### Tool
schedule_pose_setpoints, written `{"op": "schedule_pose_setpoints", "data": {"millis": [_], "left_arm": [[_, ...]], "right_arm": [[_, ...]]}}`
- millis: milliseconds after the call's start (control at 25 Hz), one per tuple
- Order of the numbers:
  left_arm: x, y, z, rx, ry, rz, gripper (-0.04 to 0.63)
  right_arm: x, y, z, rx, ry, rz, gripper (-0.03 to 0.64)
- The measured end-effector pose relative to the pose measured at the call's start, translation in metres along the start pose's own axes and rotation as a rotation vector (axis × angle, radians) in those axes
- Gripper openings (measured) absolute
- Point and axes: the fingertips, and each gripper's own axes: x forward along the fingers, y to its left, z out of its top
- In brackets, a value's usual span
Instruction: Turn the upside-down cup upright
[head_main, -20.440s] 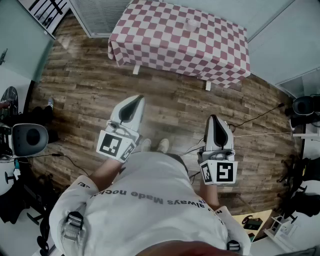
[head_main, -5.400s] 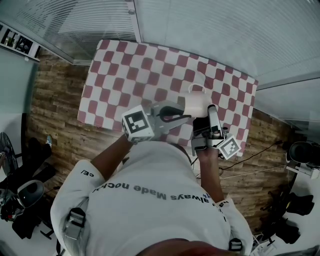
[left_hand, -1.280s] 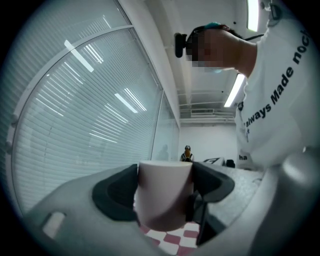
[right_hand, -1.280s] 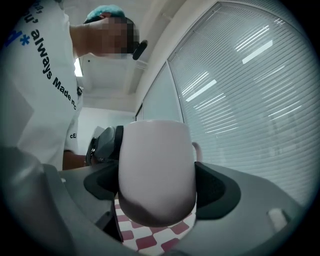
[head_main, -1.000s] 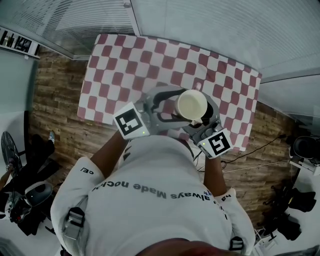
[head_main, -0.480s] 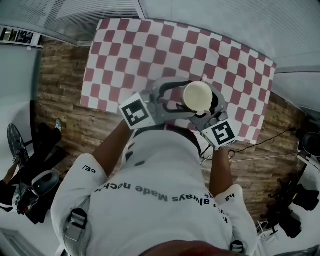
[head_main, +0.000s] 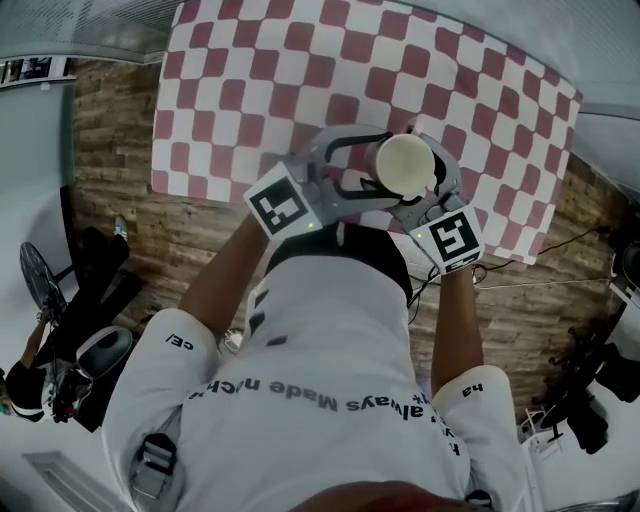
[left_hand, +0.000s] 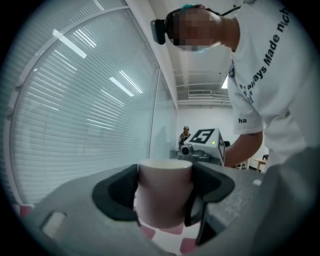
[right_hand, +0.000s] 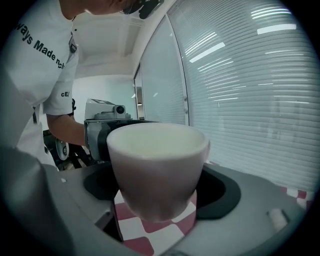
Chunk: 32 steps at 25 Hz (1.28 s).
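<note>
The left gripper (left_hand: 164, 195) and the right gripper (right_hand: 157, 186) both squeeze the cup (head_main: 405, 165), one from each side, so it cannot tip. The cup is mouth up, over the near edge of the table (head_main: 250, 80), toward the right corner. A second ago it was higher; now it is close to the table.

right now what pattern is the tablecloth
Red-and-white checks on the tablecloth; head view shows it best.

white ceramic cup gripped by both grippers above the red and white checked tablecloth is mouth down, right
Not mouth down: the white ceramic cup is mouth up. The right gripper view shows its open rim on top. The rest stands: the left gripper and the right gripper both grip it above the red and white checked tablecloth.
</note>
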Motion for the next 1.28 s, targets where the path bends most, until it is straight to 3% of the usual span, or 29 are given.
{"op": "schedule_pose_setpoints", "data": {"millis": [720, 1280], "left_arm": [[0.017, 0.016, -0.138, 0.018, 0.107, 0.027, 0.344], [0.016, 0.037, -0.186, 0.032, 0.128, 0.057, 0.342]], "right_arm": [[0.046, -0.024, -0.136, -0.028, 0.177, -0.003, 0.44], [0.077, -0.041, -0.176, -0.049, 0.201, -0.014, 0.44]]}}
